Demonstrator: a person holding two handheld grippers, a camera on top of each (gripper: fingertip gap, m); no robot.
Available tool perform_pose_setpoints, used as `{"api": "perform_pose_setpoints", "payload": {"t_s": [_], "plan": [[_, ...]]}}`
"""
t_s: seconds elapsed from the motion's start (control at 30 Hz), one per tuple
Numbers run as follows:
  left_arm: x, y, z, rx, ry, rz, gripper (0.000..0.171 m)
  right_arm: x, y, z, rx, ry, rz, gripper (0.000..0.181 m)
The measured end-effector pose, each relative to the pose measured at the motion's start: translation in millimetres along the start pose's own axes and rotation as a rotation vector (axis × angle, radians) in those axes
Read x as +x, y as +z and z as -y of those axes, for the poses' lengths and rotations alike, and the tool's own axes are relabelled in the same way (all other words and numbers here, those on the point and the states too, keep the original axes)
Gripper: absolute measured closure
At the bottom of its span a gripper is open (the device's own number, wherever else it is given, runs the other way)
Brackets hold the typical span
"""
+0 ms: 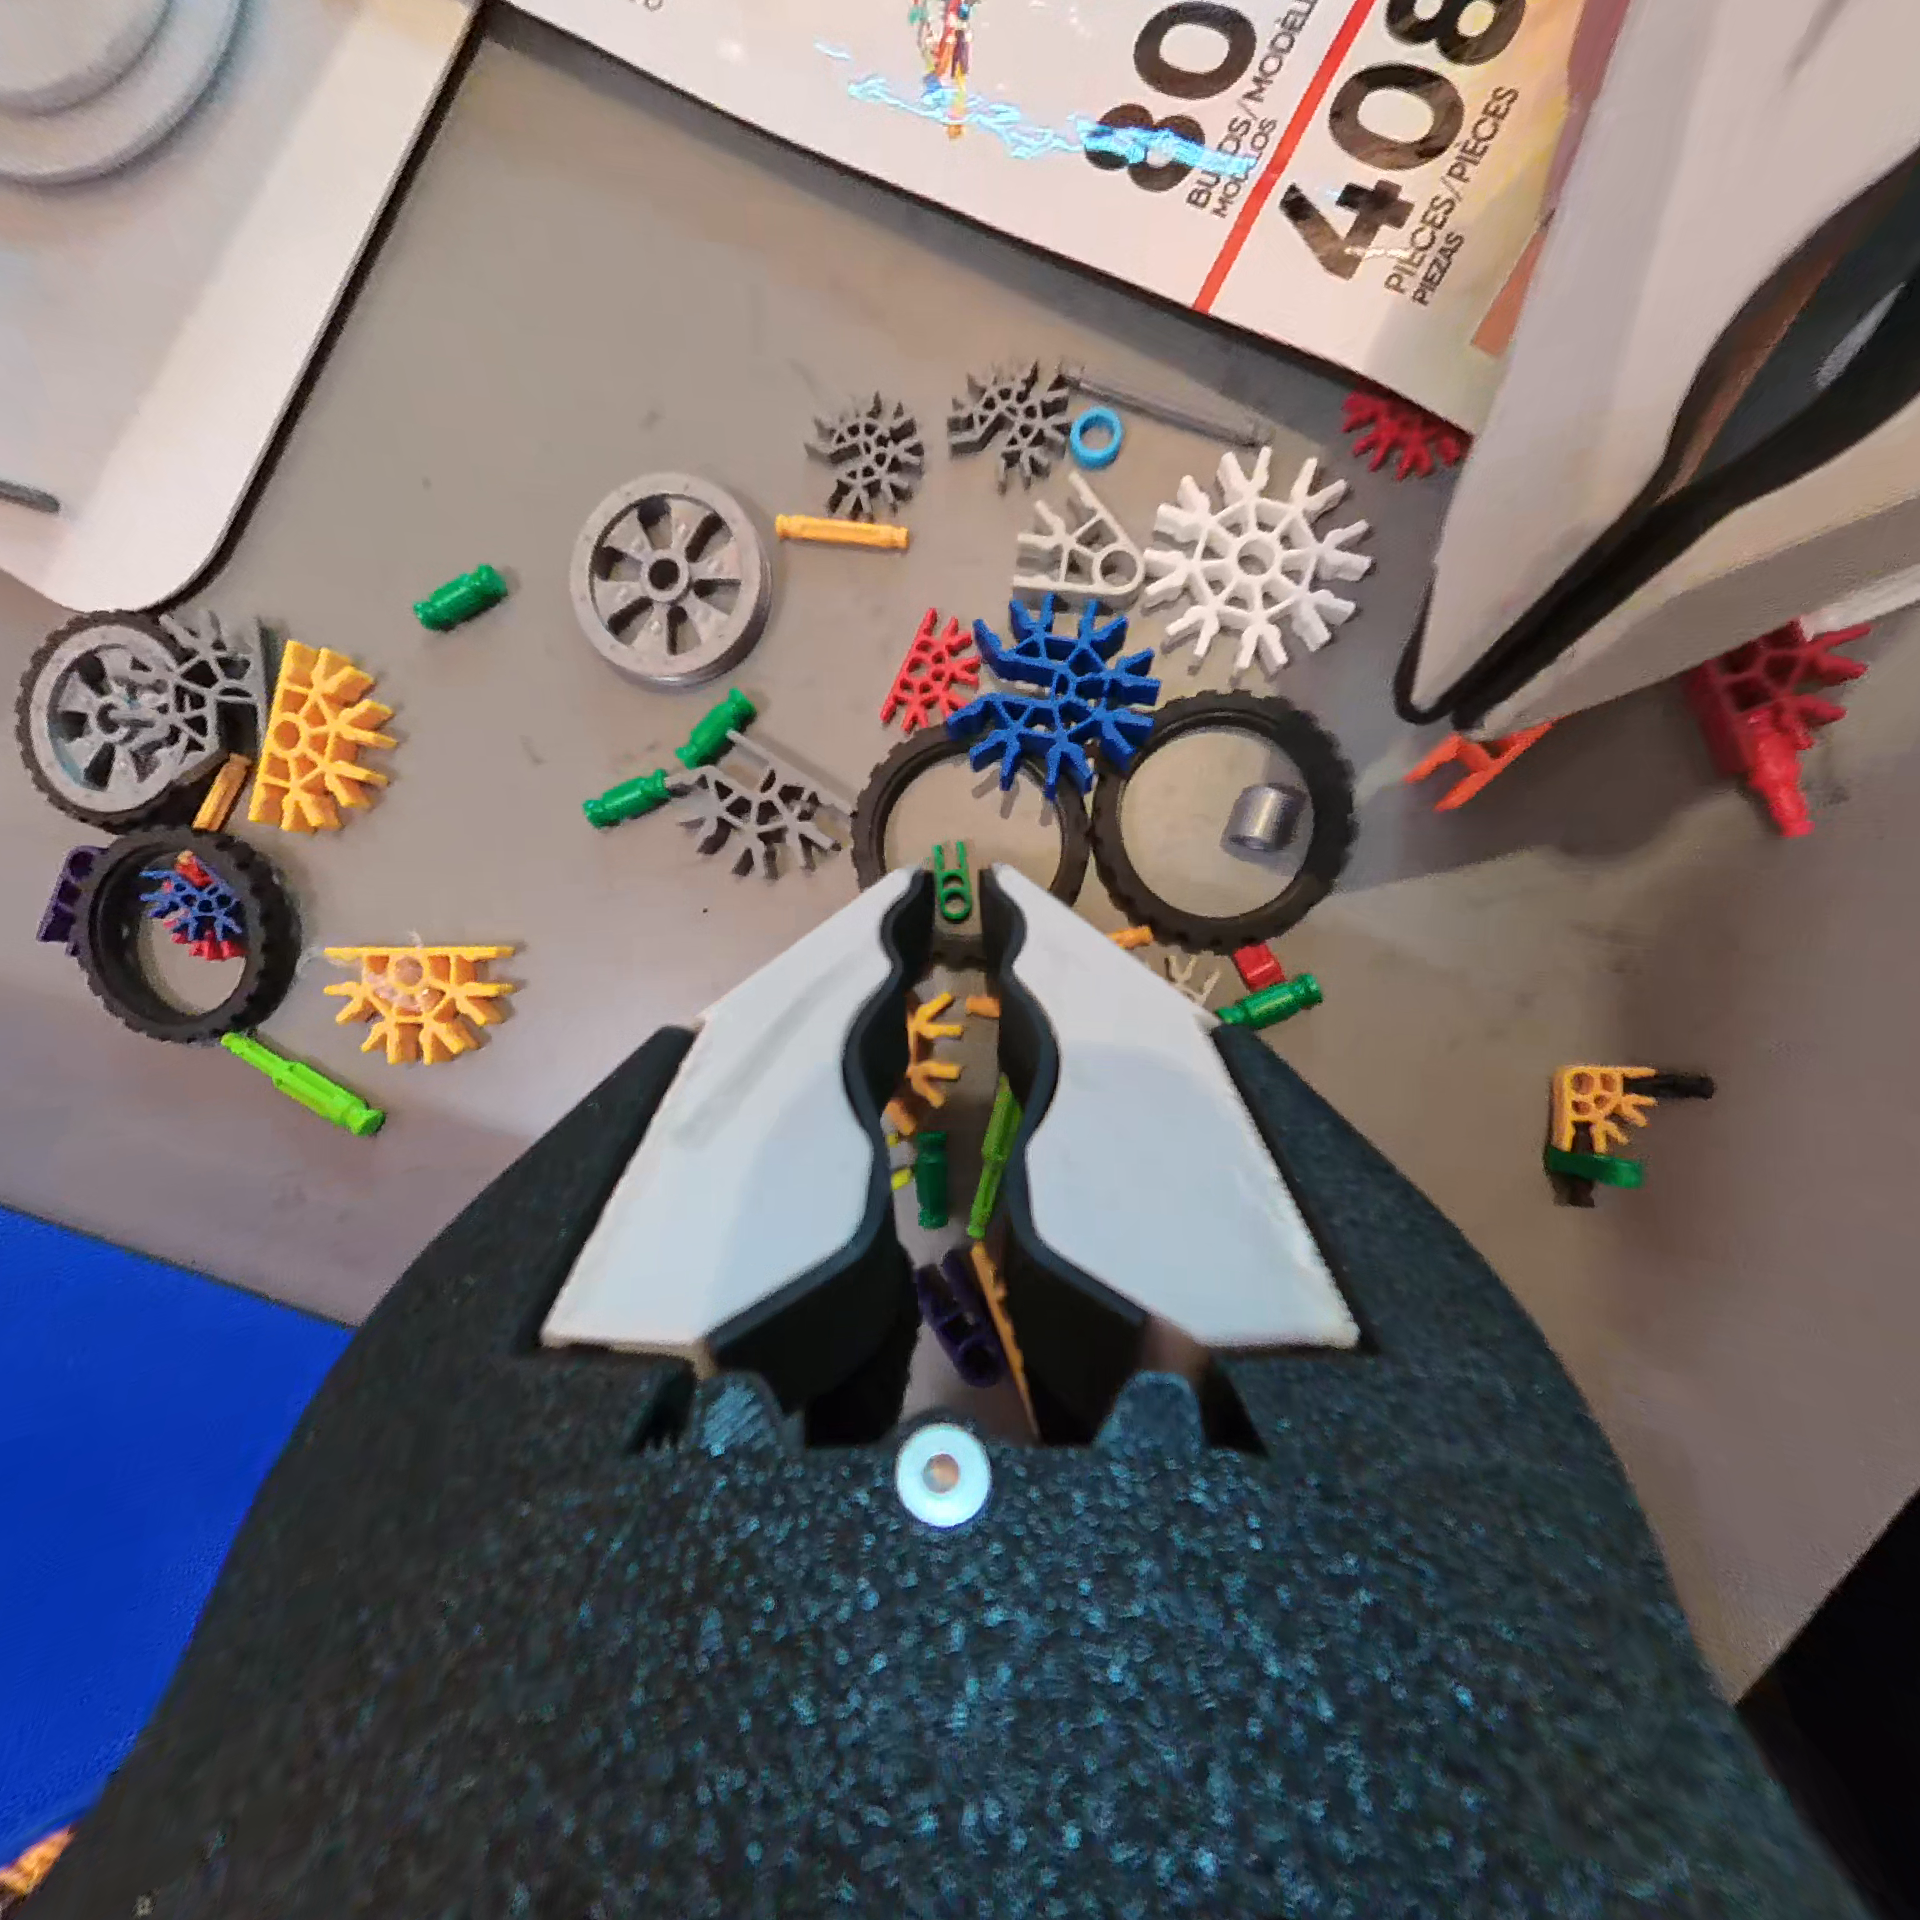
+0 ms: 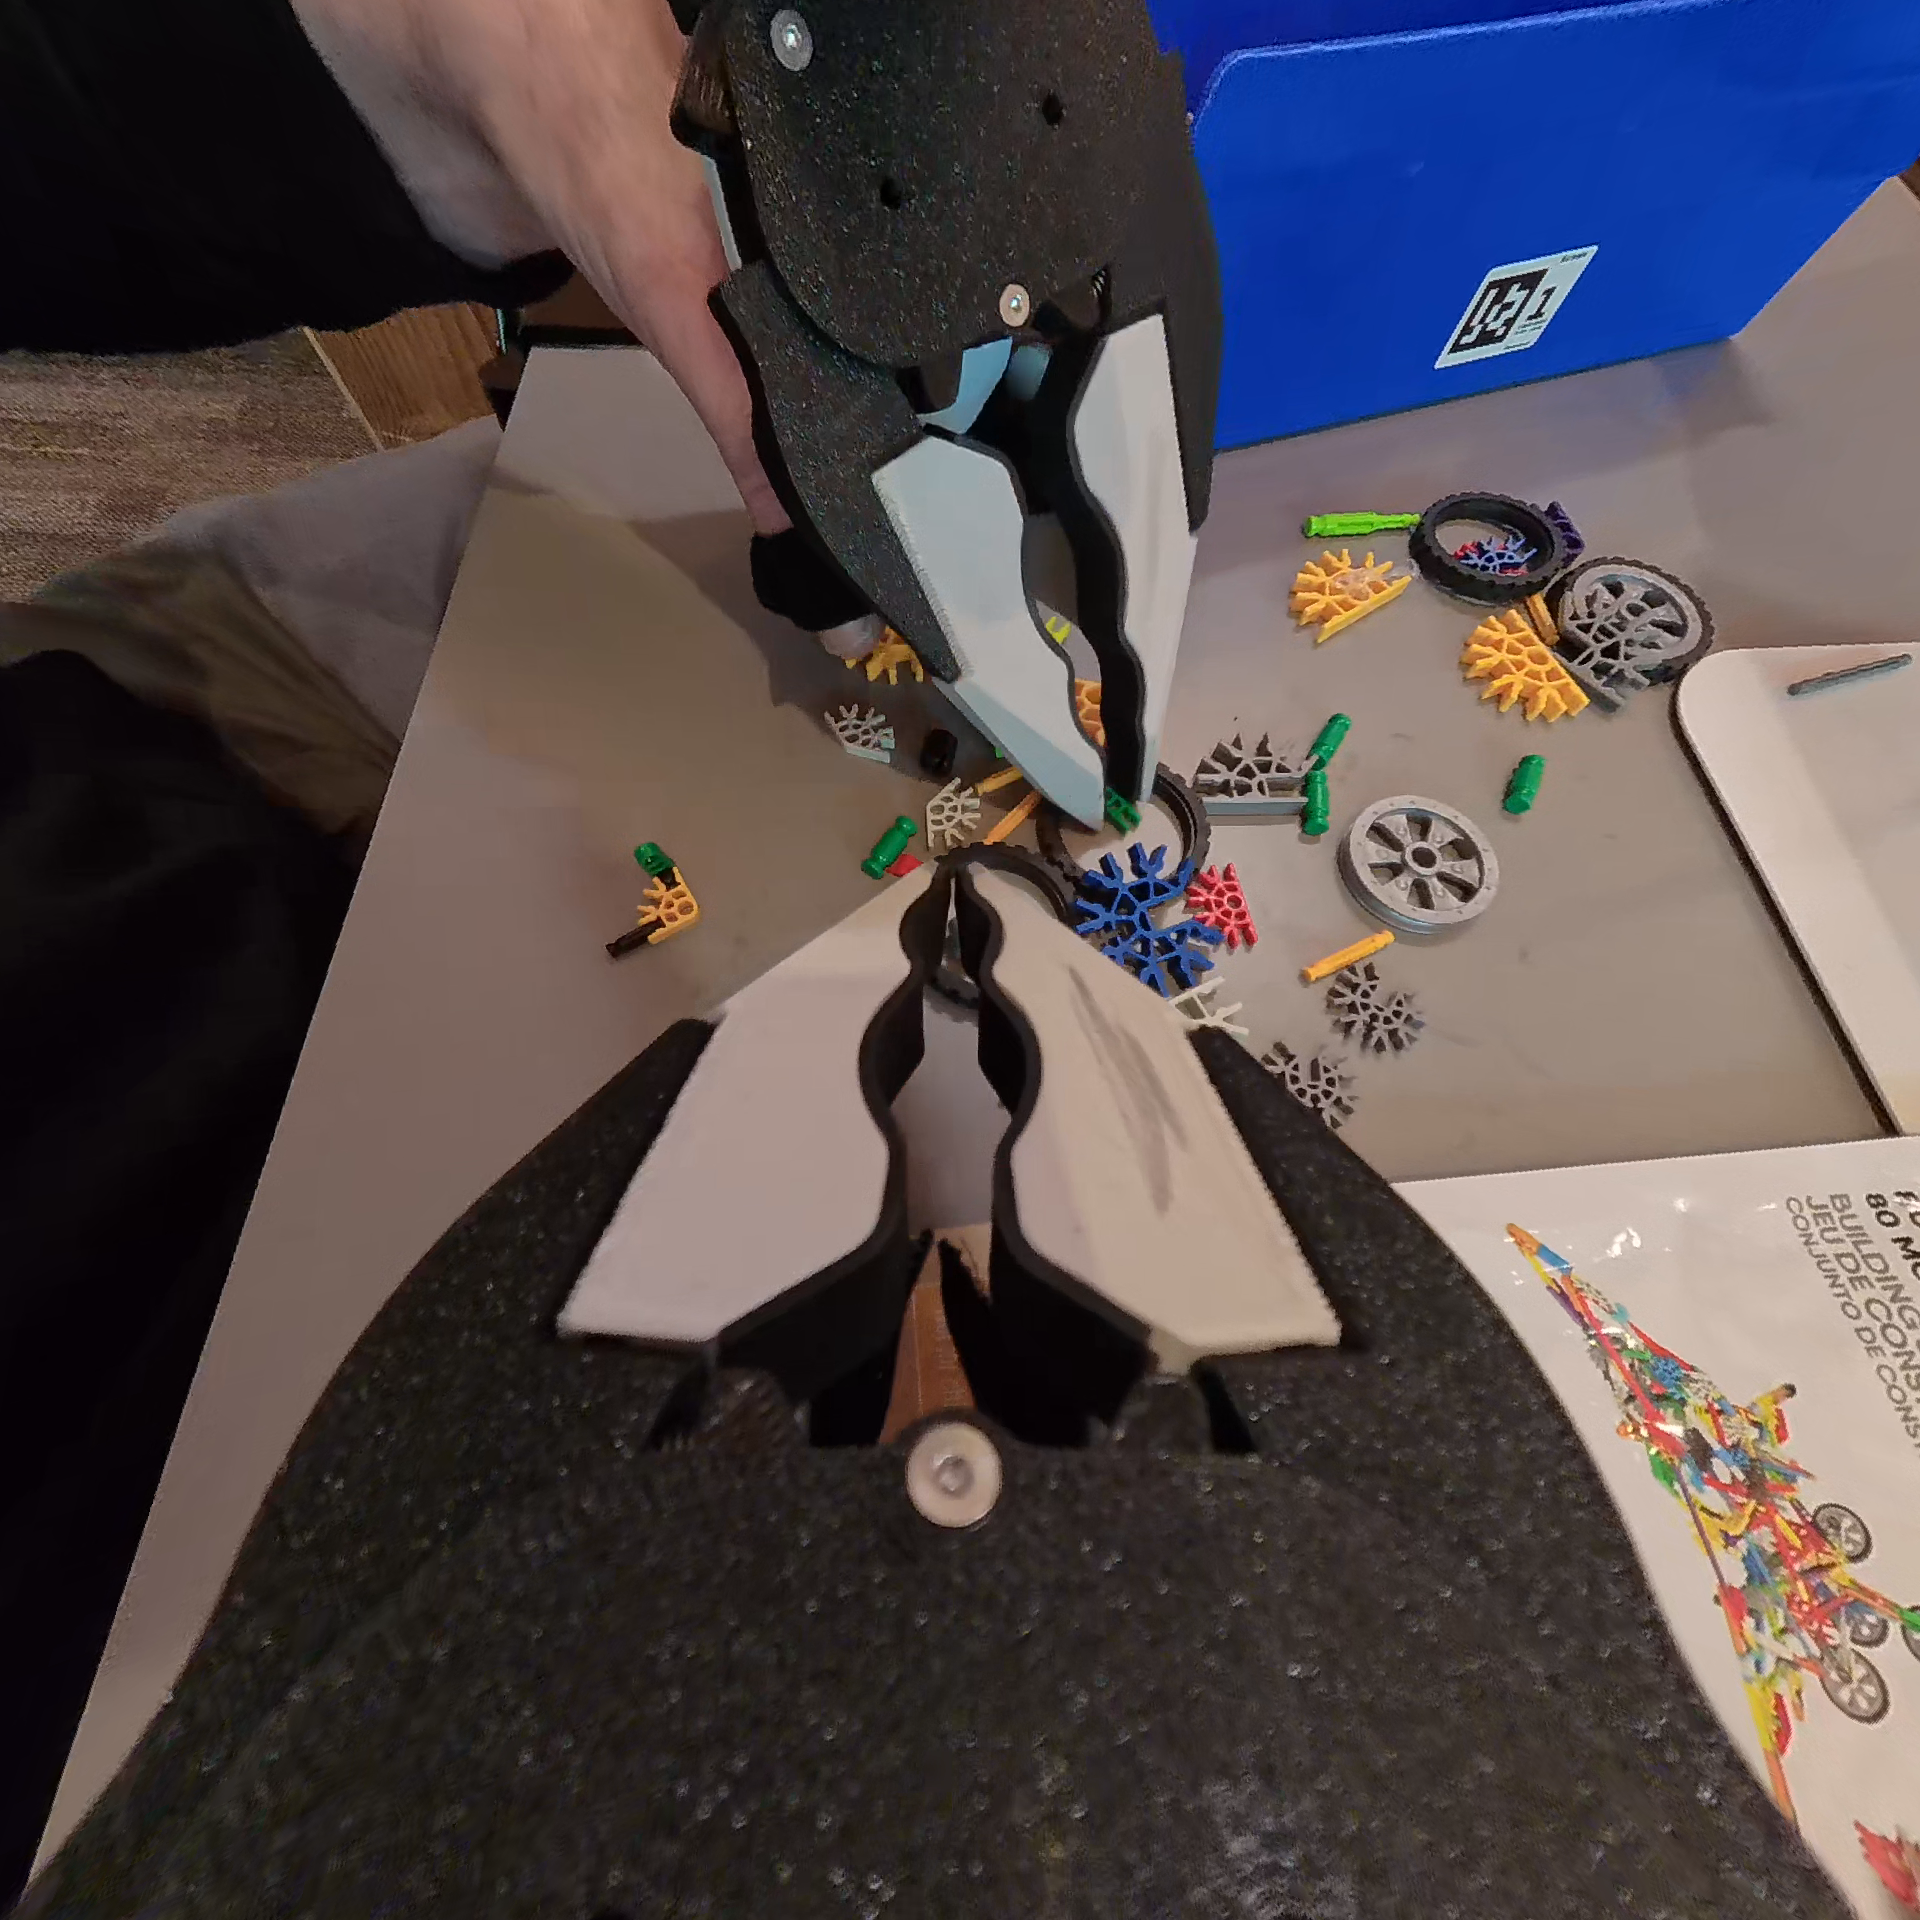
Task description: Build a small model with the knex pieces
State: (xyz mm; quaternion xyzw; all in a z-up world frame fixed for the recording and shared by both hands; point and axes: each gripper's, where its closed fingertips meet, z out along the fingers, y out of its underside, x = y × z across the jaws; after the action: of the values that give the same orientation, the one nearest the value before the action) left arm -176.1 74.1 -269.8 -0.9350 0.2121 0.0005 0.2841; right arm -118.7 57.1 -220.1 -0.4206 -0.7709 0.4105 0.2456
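Presently, left gripper [image 1: 954, 883]: fingers pinched on a small green connector [image 1: 952, 891], poised over a black tyre ring [image 1: 914, 805] mid-table. Right gripper [image 2: 954, 878]: fingertips drawn nearly together, nothing seen between them, just beside a second black tyre ring [image 2: 1023, 868] and a blue snowflake connector [image 2: 1141, 920]. Grey wheel hub [image 1: 673, 592], white snowflake connector [image 1: 1255, 561] and yellow fan pieces lie scattered on the grey table [image 1: 582, 312]; blue bin [image 2: 1507, 187] stands at its far edge.

Place: a hobby or play table indoors, as far as I can tell.
Surface: my grey tabletop [image 1: 582, 312].
Clutter: plastic building pieces [image 1: 1060, 686], loose tyres [image 1: 1226, 821].
Nearby: printed instruction booklet [image 2: 1662, 1455], blue bin [image 2: 1507, 208], carpeted floor [image 2: 156, 436].
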Motion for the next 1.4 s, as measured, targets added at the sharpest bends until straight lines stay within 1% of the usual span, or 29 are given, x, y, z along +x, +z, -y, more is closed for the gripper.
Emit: {"api": "perform_pose_setpoints", "payload": {"t_s": [0.07,0.13,0.23,0.37,0.47,0.6,0.7,0.77,0.83,0.9,0.93,1.0,1.07,1.13,1.2,1.27,1.3,1.4], "plan": [[-0.8,0.6,0.6,-0.010,0.006,-0.001,0.164,0.5,-0.5,0.2,0.001,-0.001,-0.003,0.181],[-1.0,2.1,2.0,-0.012,0.008,-0.003,0.168,1.1,-1.0,0.6,0.003,0.001,-0.004,0.181],[-1.4,3.0,3.4,-0.009,0.016,-0.007,0.168,3.0,-1.6,-0.1,0.001,0.005,-0.010,0.181],[-5.8,-2.1,5.3,0.033,-0.015,0.015,0.168,6.7,-4.2,0.6,0.005,0.006,-0.026,0.181],[-1.2,-23.1,17.5,0.151,-0.102,-0.029,0.168,9.4,-7.6,3.5,0.017,-0.002,-0.044,0.179],[15.1,-58.0,31.3,0.339,-0.252,-0.133,0.168,8.6,-10.8,11.4,0.038,-0.060,-0.081,0.167],[29.9,-83.7,45.6,0.546,-0.348,-0.216,0.168,2.9,-9.7,20.9,0.060,-0.145,-0.120,0.164],[37.3,-97.7,53.7,0.690,-0.414,-0.270,0.168,-0.1,-8.0,32.6,0.111,-0.150,-0.147,0.161],[35.5,-109.8,59.6,0.833,-0.521,-0.301,0.168,0.4,-9.9,48.6,0.187,-0.152,-0.202,0.161],[36.0,-119.1,64.0,0.950,-0.628,-0.370,0.168,2.0,-15.7,63.1,0.263,-0.178,-0.282,0.161],[34.4,-121.8,65.0,0.997,-0.667,-0.378,0.168,1.3,-17.5,67.5,0.283,-0.193,-0.310,0.161],[36.1,-123.3,66.9,1.054,-0.725,-0.417,0.168,-1.7,-19.4,73.3,0.314,-0.203,-0.338,0.161],[34.2,-122.9,67.1,1.101,-0.766,-0.402,0.168,-7.0,-18.8,75.5,0.331,-0.197,-0.330,0.161],[36.6,-119.5,67.6,1.110,-0.789,-0.417,0.168,-2.8,-21.3,76.6,0.344,-0.162,-0.367,0.162],[36.6,-117.1,68.7,1.124,-0.815,-0.411,0.168,-0.6,-19.3,73.5,0.328,-0.142,-0.368,0.161],[39.4,-113.7,72.1,1.126,-0.835,-0.424,0.168,0.0,-21.0,74.7,0.338,-0.148,-0.382,0.162],[38.9,-113.1,73.7,1.140,-0.847,-0.417,0.168,3.0,-21.4,73.7,0.330,-0.147,-0.401,0.165],[39.2,-112.3,78.1,1.169,-0.886,-0.451,0.168,6.3,-23.8,72.7,0.331,-0.148,-0.414,0.167]]}}
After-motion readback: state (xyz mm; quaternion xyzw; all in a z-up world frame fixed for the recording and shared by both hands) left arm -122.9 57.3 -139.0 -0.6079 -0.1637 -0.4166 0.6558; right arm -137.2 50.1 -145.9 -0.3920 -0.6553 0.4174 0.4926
